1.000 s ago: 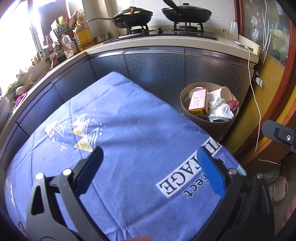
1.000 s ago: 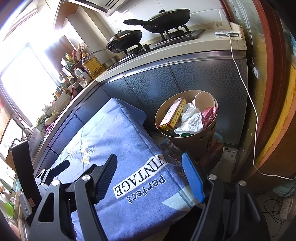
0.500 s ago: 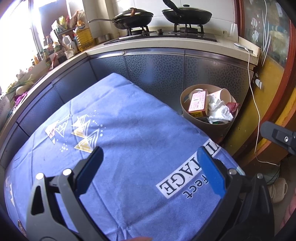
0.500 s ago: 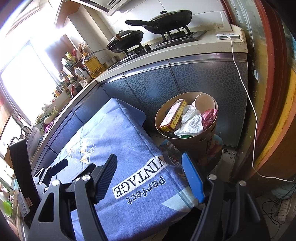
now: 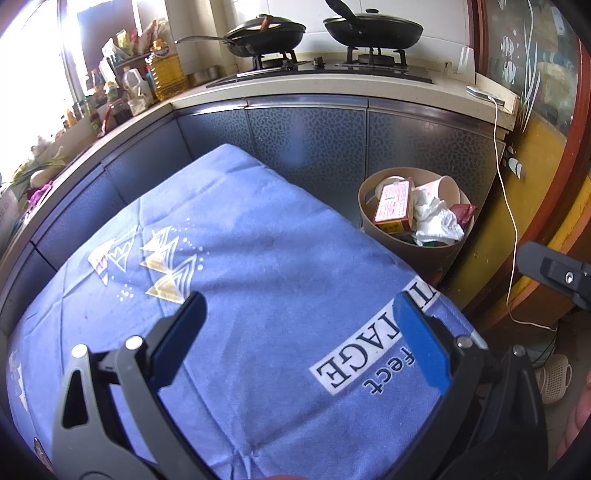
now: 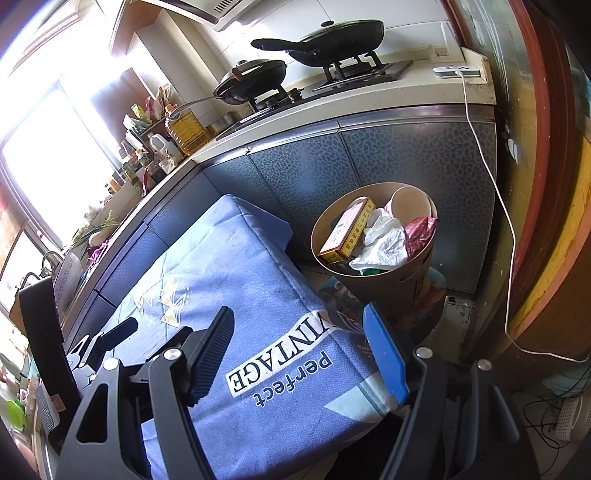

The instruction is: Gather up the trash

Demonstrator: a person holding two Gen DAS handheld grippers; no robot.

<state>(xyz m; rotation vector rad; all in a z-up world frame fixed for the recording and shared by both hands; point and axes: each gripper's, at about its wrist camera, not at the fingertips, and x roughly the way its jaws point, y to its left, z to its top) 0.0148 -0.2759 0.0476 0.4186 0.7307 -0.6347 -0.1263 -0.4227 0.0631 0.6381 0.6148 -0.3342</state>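
A brown waste bin (image 5: 373,225) (image 6: 391,291) stands on the floor by the table's far right corner. In it lie a pink and yellow box (image 5: 394,204) (image 6: 347,230), crumpled white paper (image 5: 436,219) (image 6: 384,243), a paper cup (image 5: 448,188) (image 6: 410,203) and a red wrapper (image 6: 421,230). My left gripper (image 5: 299,325) hangs open over the blue cloth with nothing between its blue pads. My right gripper (image 6: 299,339) is open too, empty, over the cloth's near right corner. The left gripper's tip (image 6: 114,334) shows in the right wrist view.
A blue tablecloth (image 5: 258,258) printed "VINTAGE perfect" covers the table. Behind it runs a kitchen counter (image 5: 332,85) with two black pans (image 5: 266,33) on a gas stove and bottles (image 5: 162,70) at the left. A white cable (image 5: 506,206) hangs down by the bin.
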